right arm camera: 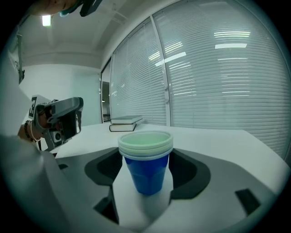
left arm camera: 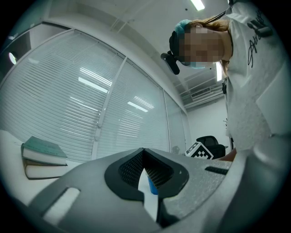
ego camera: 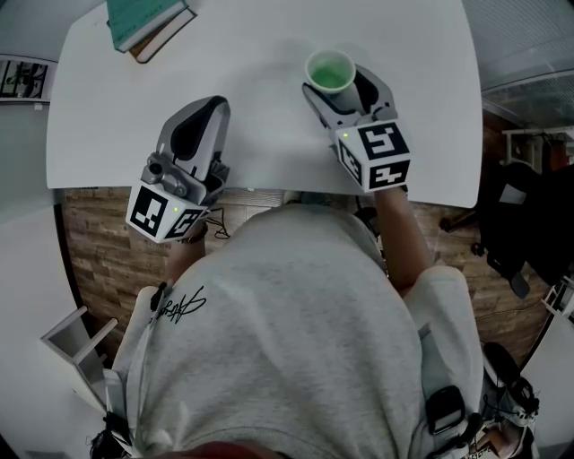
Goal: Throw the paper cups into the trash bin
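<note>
**Cups stood between the right jaws, left jaws closed**

In the head view, the stacked paper cups (ego camera: 330,70) stood upright on the white table (ego camera: 251,125) in the upper middle of the frame, blue outside and pale green inside. The right gripper (ego camera: 339,82) had its jaws spread wide, one on either side of the stack. No view settled whether the pads touched it.

Left of centre, the left gripper (ego camera: 204,108) was well apart from the cups. Its jaws met at the tips and held nothing.

Two books (ego camera: 148,22) lay stacked at the table's upper left.
</note>
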Demonstrator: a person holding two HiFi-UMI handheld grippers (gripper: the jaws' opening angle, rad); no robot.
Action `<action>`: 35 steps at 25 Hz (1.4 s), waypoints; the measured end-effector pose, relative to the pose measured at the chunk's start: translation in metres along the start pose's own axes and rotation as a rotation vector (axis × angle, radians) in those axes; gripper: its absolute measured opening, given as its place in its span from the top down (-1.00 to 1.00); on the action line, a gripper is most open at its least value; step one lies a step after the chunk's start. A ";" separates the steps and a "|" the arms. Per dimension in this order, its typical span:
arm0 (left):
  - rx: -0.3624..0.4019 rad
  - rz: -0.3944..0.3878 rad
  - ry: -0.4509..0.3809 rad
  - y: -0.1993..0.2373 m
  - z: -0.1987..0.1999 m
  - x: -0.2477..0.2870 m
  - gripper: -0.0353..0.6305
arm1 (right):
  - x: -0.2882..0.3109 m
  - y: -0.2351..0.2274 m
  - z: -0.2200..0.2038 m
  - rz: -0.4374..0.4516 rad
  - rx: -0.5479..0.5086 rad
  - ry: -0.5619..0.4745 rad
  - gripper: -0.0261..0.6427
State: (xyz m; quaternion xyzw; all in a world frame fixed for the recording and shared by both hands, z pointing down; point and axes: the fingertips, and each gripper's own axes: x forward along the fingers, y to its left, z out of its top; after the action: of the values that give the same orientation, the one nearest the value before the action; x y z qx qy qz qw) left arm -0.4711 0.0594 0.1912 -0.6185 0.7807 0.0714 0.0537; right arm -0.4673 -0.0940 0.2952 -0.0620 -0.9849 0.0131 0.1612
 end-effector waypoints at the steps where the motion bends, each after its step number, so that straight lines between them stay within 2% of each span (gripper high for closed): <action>1: -0.001 0.000 0.000 0.001 0.000 -0.001 0.89 | 0.000 0.000 0.003 -0.006 -0.006 -0.011 -0.03; 7: -0.004 -0.008 0.000 0.002 0.001 -0.006 0.89 | -0.006 0.003 0.019 -0.037 -0.045 -0.076 -0.01; 35: -0.018 -0.160 -0.012 -0.025 -0.003 -0.029 0.89 | -0.075 0.047 0.039 -0.165 -0.025 -0.248 -0.01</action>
State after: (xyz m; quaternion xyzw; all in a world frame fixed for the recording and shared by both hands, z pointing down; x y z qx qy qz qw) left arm -0.4403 0.0807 0.1979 -0.6790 0.7277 0.0779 0.0584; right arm -0.4035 -0.0575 0.2320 0.0190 -0.9991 -0.0051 0.0381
